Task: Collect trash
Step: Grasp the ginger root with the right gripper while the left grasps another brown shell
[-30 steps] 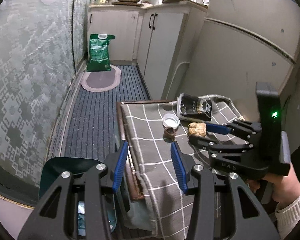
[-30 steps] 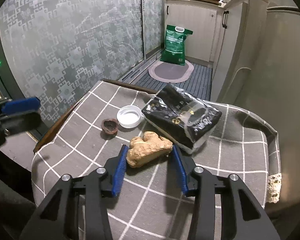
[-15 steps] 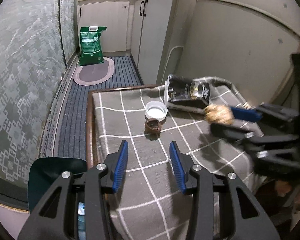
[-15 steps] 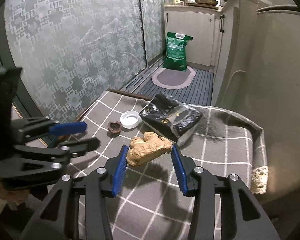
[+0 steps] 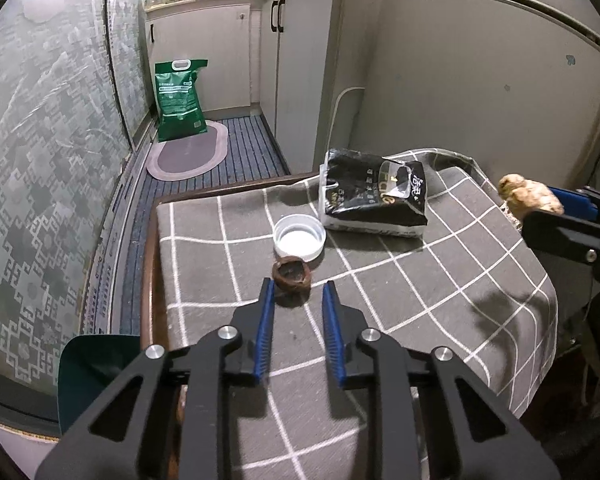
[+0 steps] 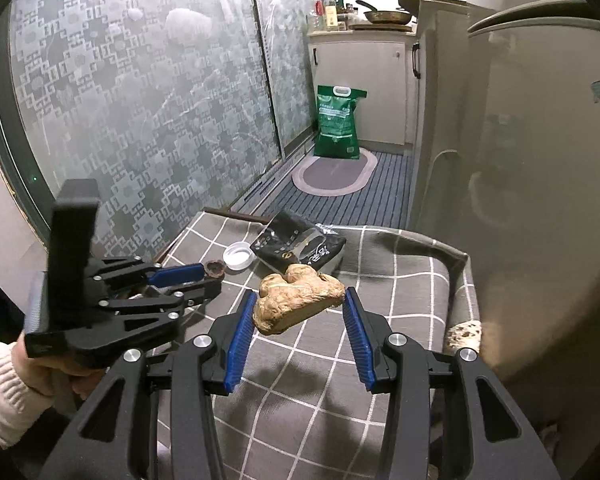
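Note:
My right gripper is shut on a knobbly piece of ginger and holds it above the checked tablecloth; the ginger also shows at the right of the left wrist view. My left gripper is open and empty, its tips just short of a brown nut shell. A white lid lies just beyond the shell. A black plastic packet lies at the table's far side.
A dark green bin stands on the floor left of the table. A green sack and an oval mat lie on the striped floor by white cabinets. Patterned glass doors run along the left.
My right gripper has lifted the ginger off the table and drawn it back to the right. My left gripper has moved forward over the table, up to the nut shell.

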The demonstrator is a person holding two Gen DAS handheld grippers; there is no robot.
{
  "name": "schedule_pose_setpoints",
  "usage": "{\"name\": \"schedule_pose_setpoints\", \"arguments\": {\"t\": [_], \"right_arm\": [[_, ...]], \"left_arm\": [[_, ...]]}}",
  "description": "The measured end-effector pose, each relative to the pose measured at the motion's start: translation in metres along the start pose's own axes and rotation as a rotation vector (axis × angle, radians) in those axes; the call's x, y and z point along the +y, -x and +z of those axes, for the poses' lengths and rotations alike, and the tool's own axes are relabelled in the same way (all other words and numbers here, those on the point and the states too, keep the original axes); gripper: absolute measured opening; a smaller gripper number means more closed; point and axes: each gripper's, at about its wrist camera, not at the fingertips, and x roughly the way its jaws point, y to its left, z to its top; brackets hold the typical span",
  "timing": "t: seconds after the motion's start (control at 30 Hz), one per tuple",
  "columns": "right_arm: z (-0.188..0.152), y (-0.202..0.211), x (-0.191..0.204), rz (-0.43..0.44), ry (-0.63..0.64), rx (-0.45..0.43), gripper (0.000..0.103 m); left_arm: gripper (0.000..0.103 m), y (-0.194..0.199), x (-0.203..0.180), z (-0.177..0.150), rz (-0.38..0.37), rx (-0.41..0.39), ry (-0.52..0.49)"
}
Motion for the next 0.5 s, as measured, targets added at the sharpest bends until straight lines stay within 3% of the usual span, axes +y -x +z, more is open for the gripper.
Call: {"name": "schedule_pose_setpoints", "arguments": {"t": [0.2, 0.3, 0.37, 0.43, 0.5], "right_arm": [[0.0016, -0.0014, 0.0017, 0.004, 0.004, 0.005, 0.044], [0.0010, -0.0025, 0.0043, 0.006, 0.011, 0.012, 0.044], [0.0009, -0.0024, 0.0063, 0.009, 0.014, 0.013, 0.044], [0.0023, -0.0017, 0.0077, 0.010, 0.013, 0.010, 0.044], [0.0032, -0.0012, 0.0080, 0.011, 0.010, 0.007, 0.044]], "left_arm": [[0.011, -0.0030, -0.0017, 0.0027, 0.004, -0.002, -0.007], [0.011, -0.0031, -0.0023, 0.0030, 0.002, -0.002, -0.004], [0.016, -0.0045, -0.0016, 0.0041, -0.006, 0.001, 0.011], [0.031, -0.0045, -0.0011, 0.0047, -0.040, 0.001, 0.031], [0.030, -0.0058, -0.0054, 0.0061, -0.032, 0.000, 0.022]]}}
